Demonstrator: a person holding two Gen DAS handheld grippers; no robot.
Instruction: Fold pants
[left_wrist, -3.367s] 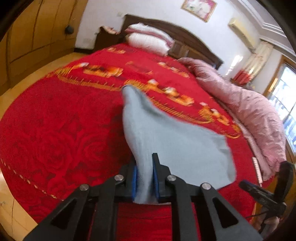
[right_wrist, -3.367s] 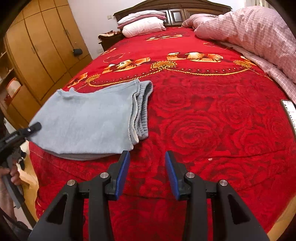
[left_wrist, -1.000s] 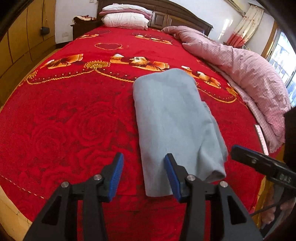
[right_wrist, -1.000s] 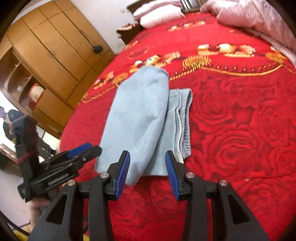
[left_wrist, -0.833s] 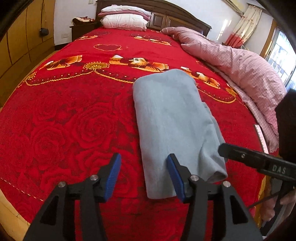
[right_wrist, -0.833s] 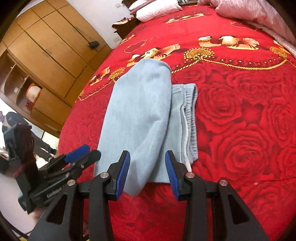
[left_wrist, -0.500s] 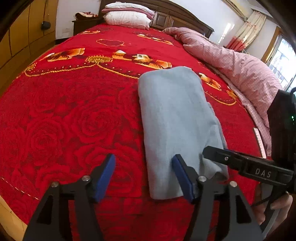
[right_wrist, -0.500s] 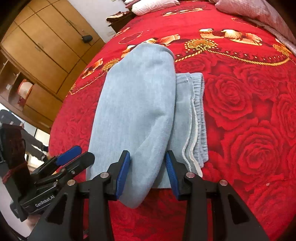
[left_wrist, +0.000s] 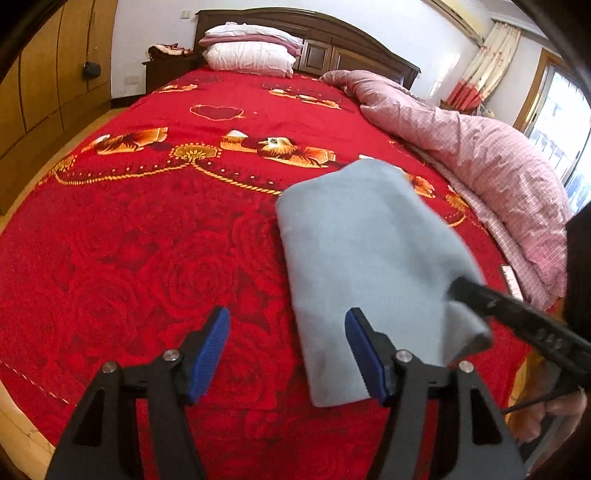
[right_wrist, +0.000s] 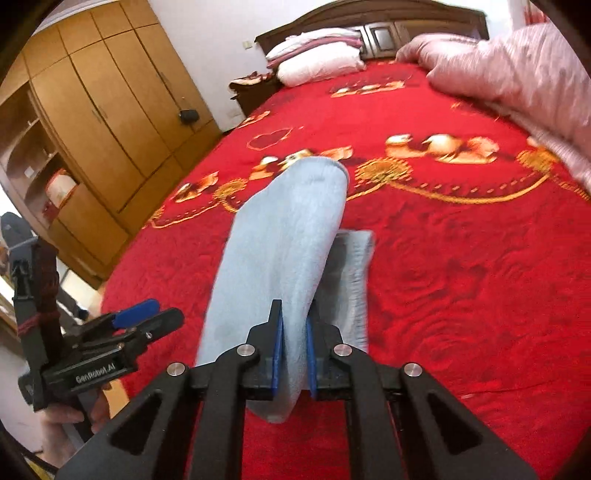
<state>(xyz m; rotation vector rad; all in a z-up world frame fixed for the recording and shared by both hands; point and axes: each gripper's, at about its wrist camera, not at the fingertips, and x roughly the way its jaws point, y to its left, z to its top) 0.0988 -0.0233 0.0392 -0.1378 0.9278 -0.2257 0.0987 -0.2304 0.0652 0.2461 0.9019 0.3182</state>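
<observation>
Near the bed's (left_wrist: 147, 229) front edge, the right tongs (right_wrist: 294, 354), just closed, pinch the near end of the folded grey pants (right_wrist: 288, 236) while the left tongs (left_wrist: 288, 354) hang open beside them; lifting evenly should keep the layers aligned.

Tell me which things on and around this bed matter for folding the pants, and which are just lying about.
Job:
- light blue pants, near end pinched
- right gripper, jaws just closed on them
- left gripper, open, empty
- red bedspread, the folding surface

Lying about:
- pink quilt
- pillows
- wooden wardrobe
</observation>
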